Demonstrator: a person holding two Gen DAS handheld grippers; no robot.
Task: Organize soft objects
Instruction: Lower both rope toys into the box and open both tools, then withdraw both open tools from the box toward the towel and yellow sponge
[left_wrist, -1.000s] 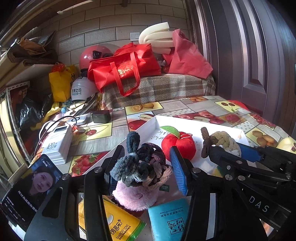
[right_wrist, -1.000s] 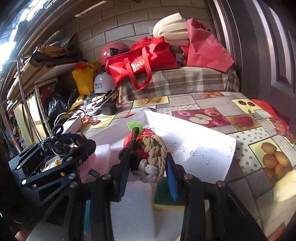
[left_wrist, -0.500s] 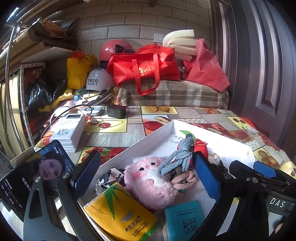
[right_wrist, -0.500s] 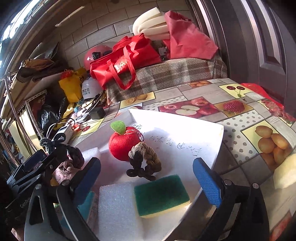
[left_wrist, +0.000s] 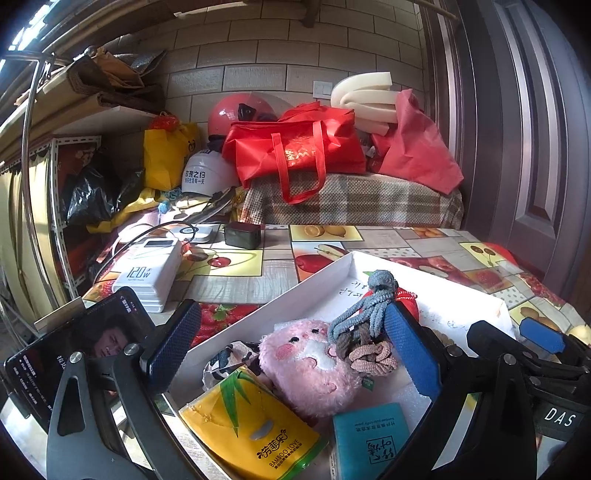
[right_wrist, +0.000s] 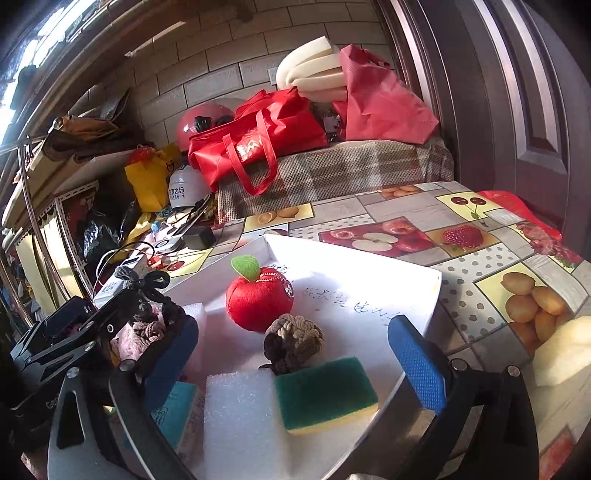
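Note:
A white box (left_wrist: 314, 280) on the fruit-print table holds the soft things. My left gripper (left_wrist: 288, 325) stands open over its near end. A pink plush (left_wrist: 310, 365) lies between the fingers with a bundle of grey and tan hair ties (left_wrist: 369, 317) on top, leaning on the right pad. The jaws of my right gripper (right_wrist: 291, 341) are opening, wide apart around a knotted rope ball (right_wrist: 295, 339) without touching it. The ball rests beside a red plush apple (right_wrist: 258, 299), a green sponge (right_wrist: 325, 391) and a white foam block (right_wrist: 240, 417).
A yellow tissue pack (left_wrist: 255, 432) and a teal pack (left_wrist: 373, 439) lie at the box's near end. Left of the box are a phone (left_wrist: 74, 354), a white power bank (left_wrist: 147, 273) and a black adapter (left_wrist: 242, 234). A pale foam piece (right_wrist: 565, 350) lies at the right.
Both grippers went from shut to wide open. The hair tie bundle came out of the left one onto the pink plush. The rope ball dropped from the right one beside the apple.

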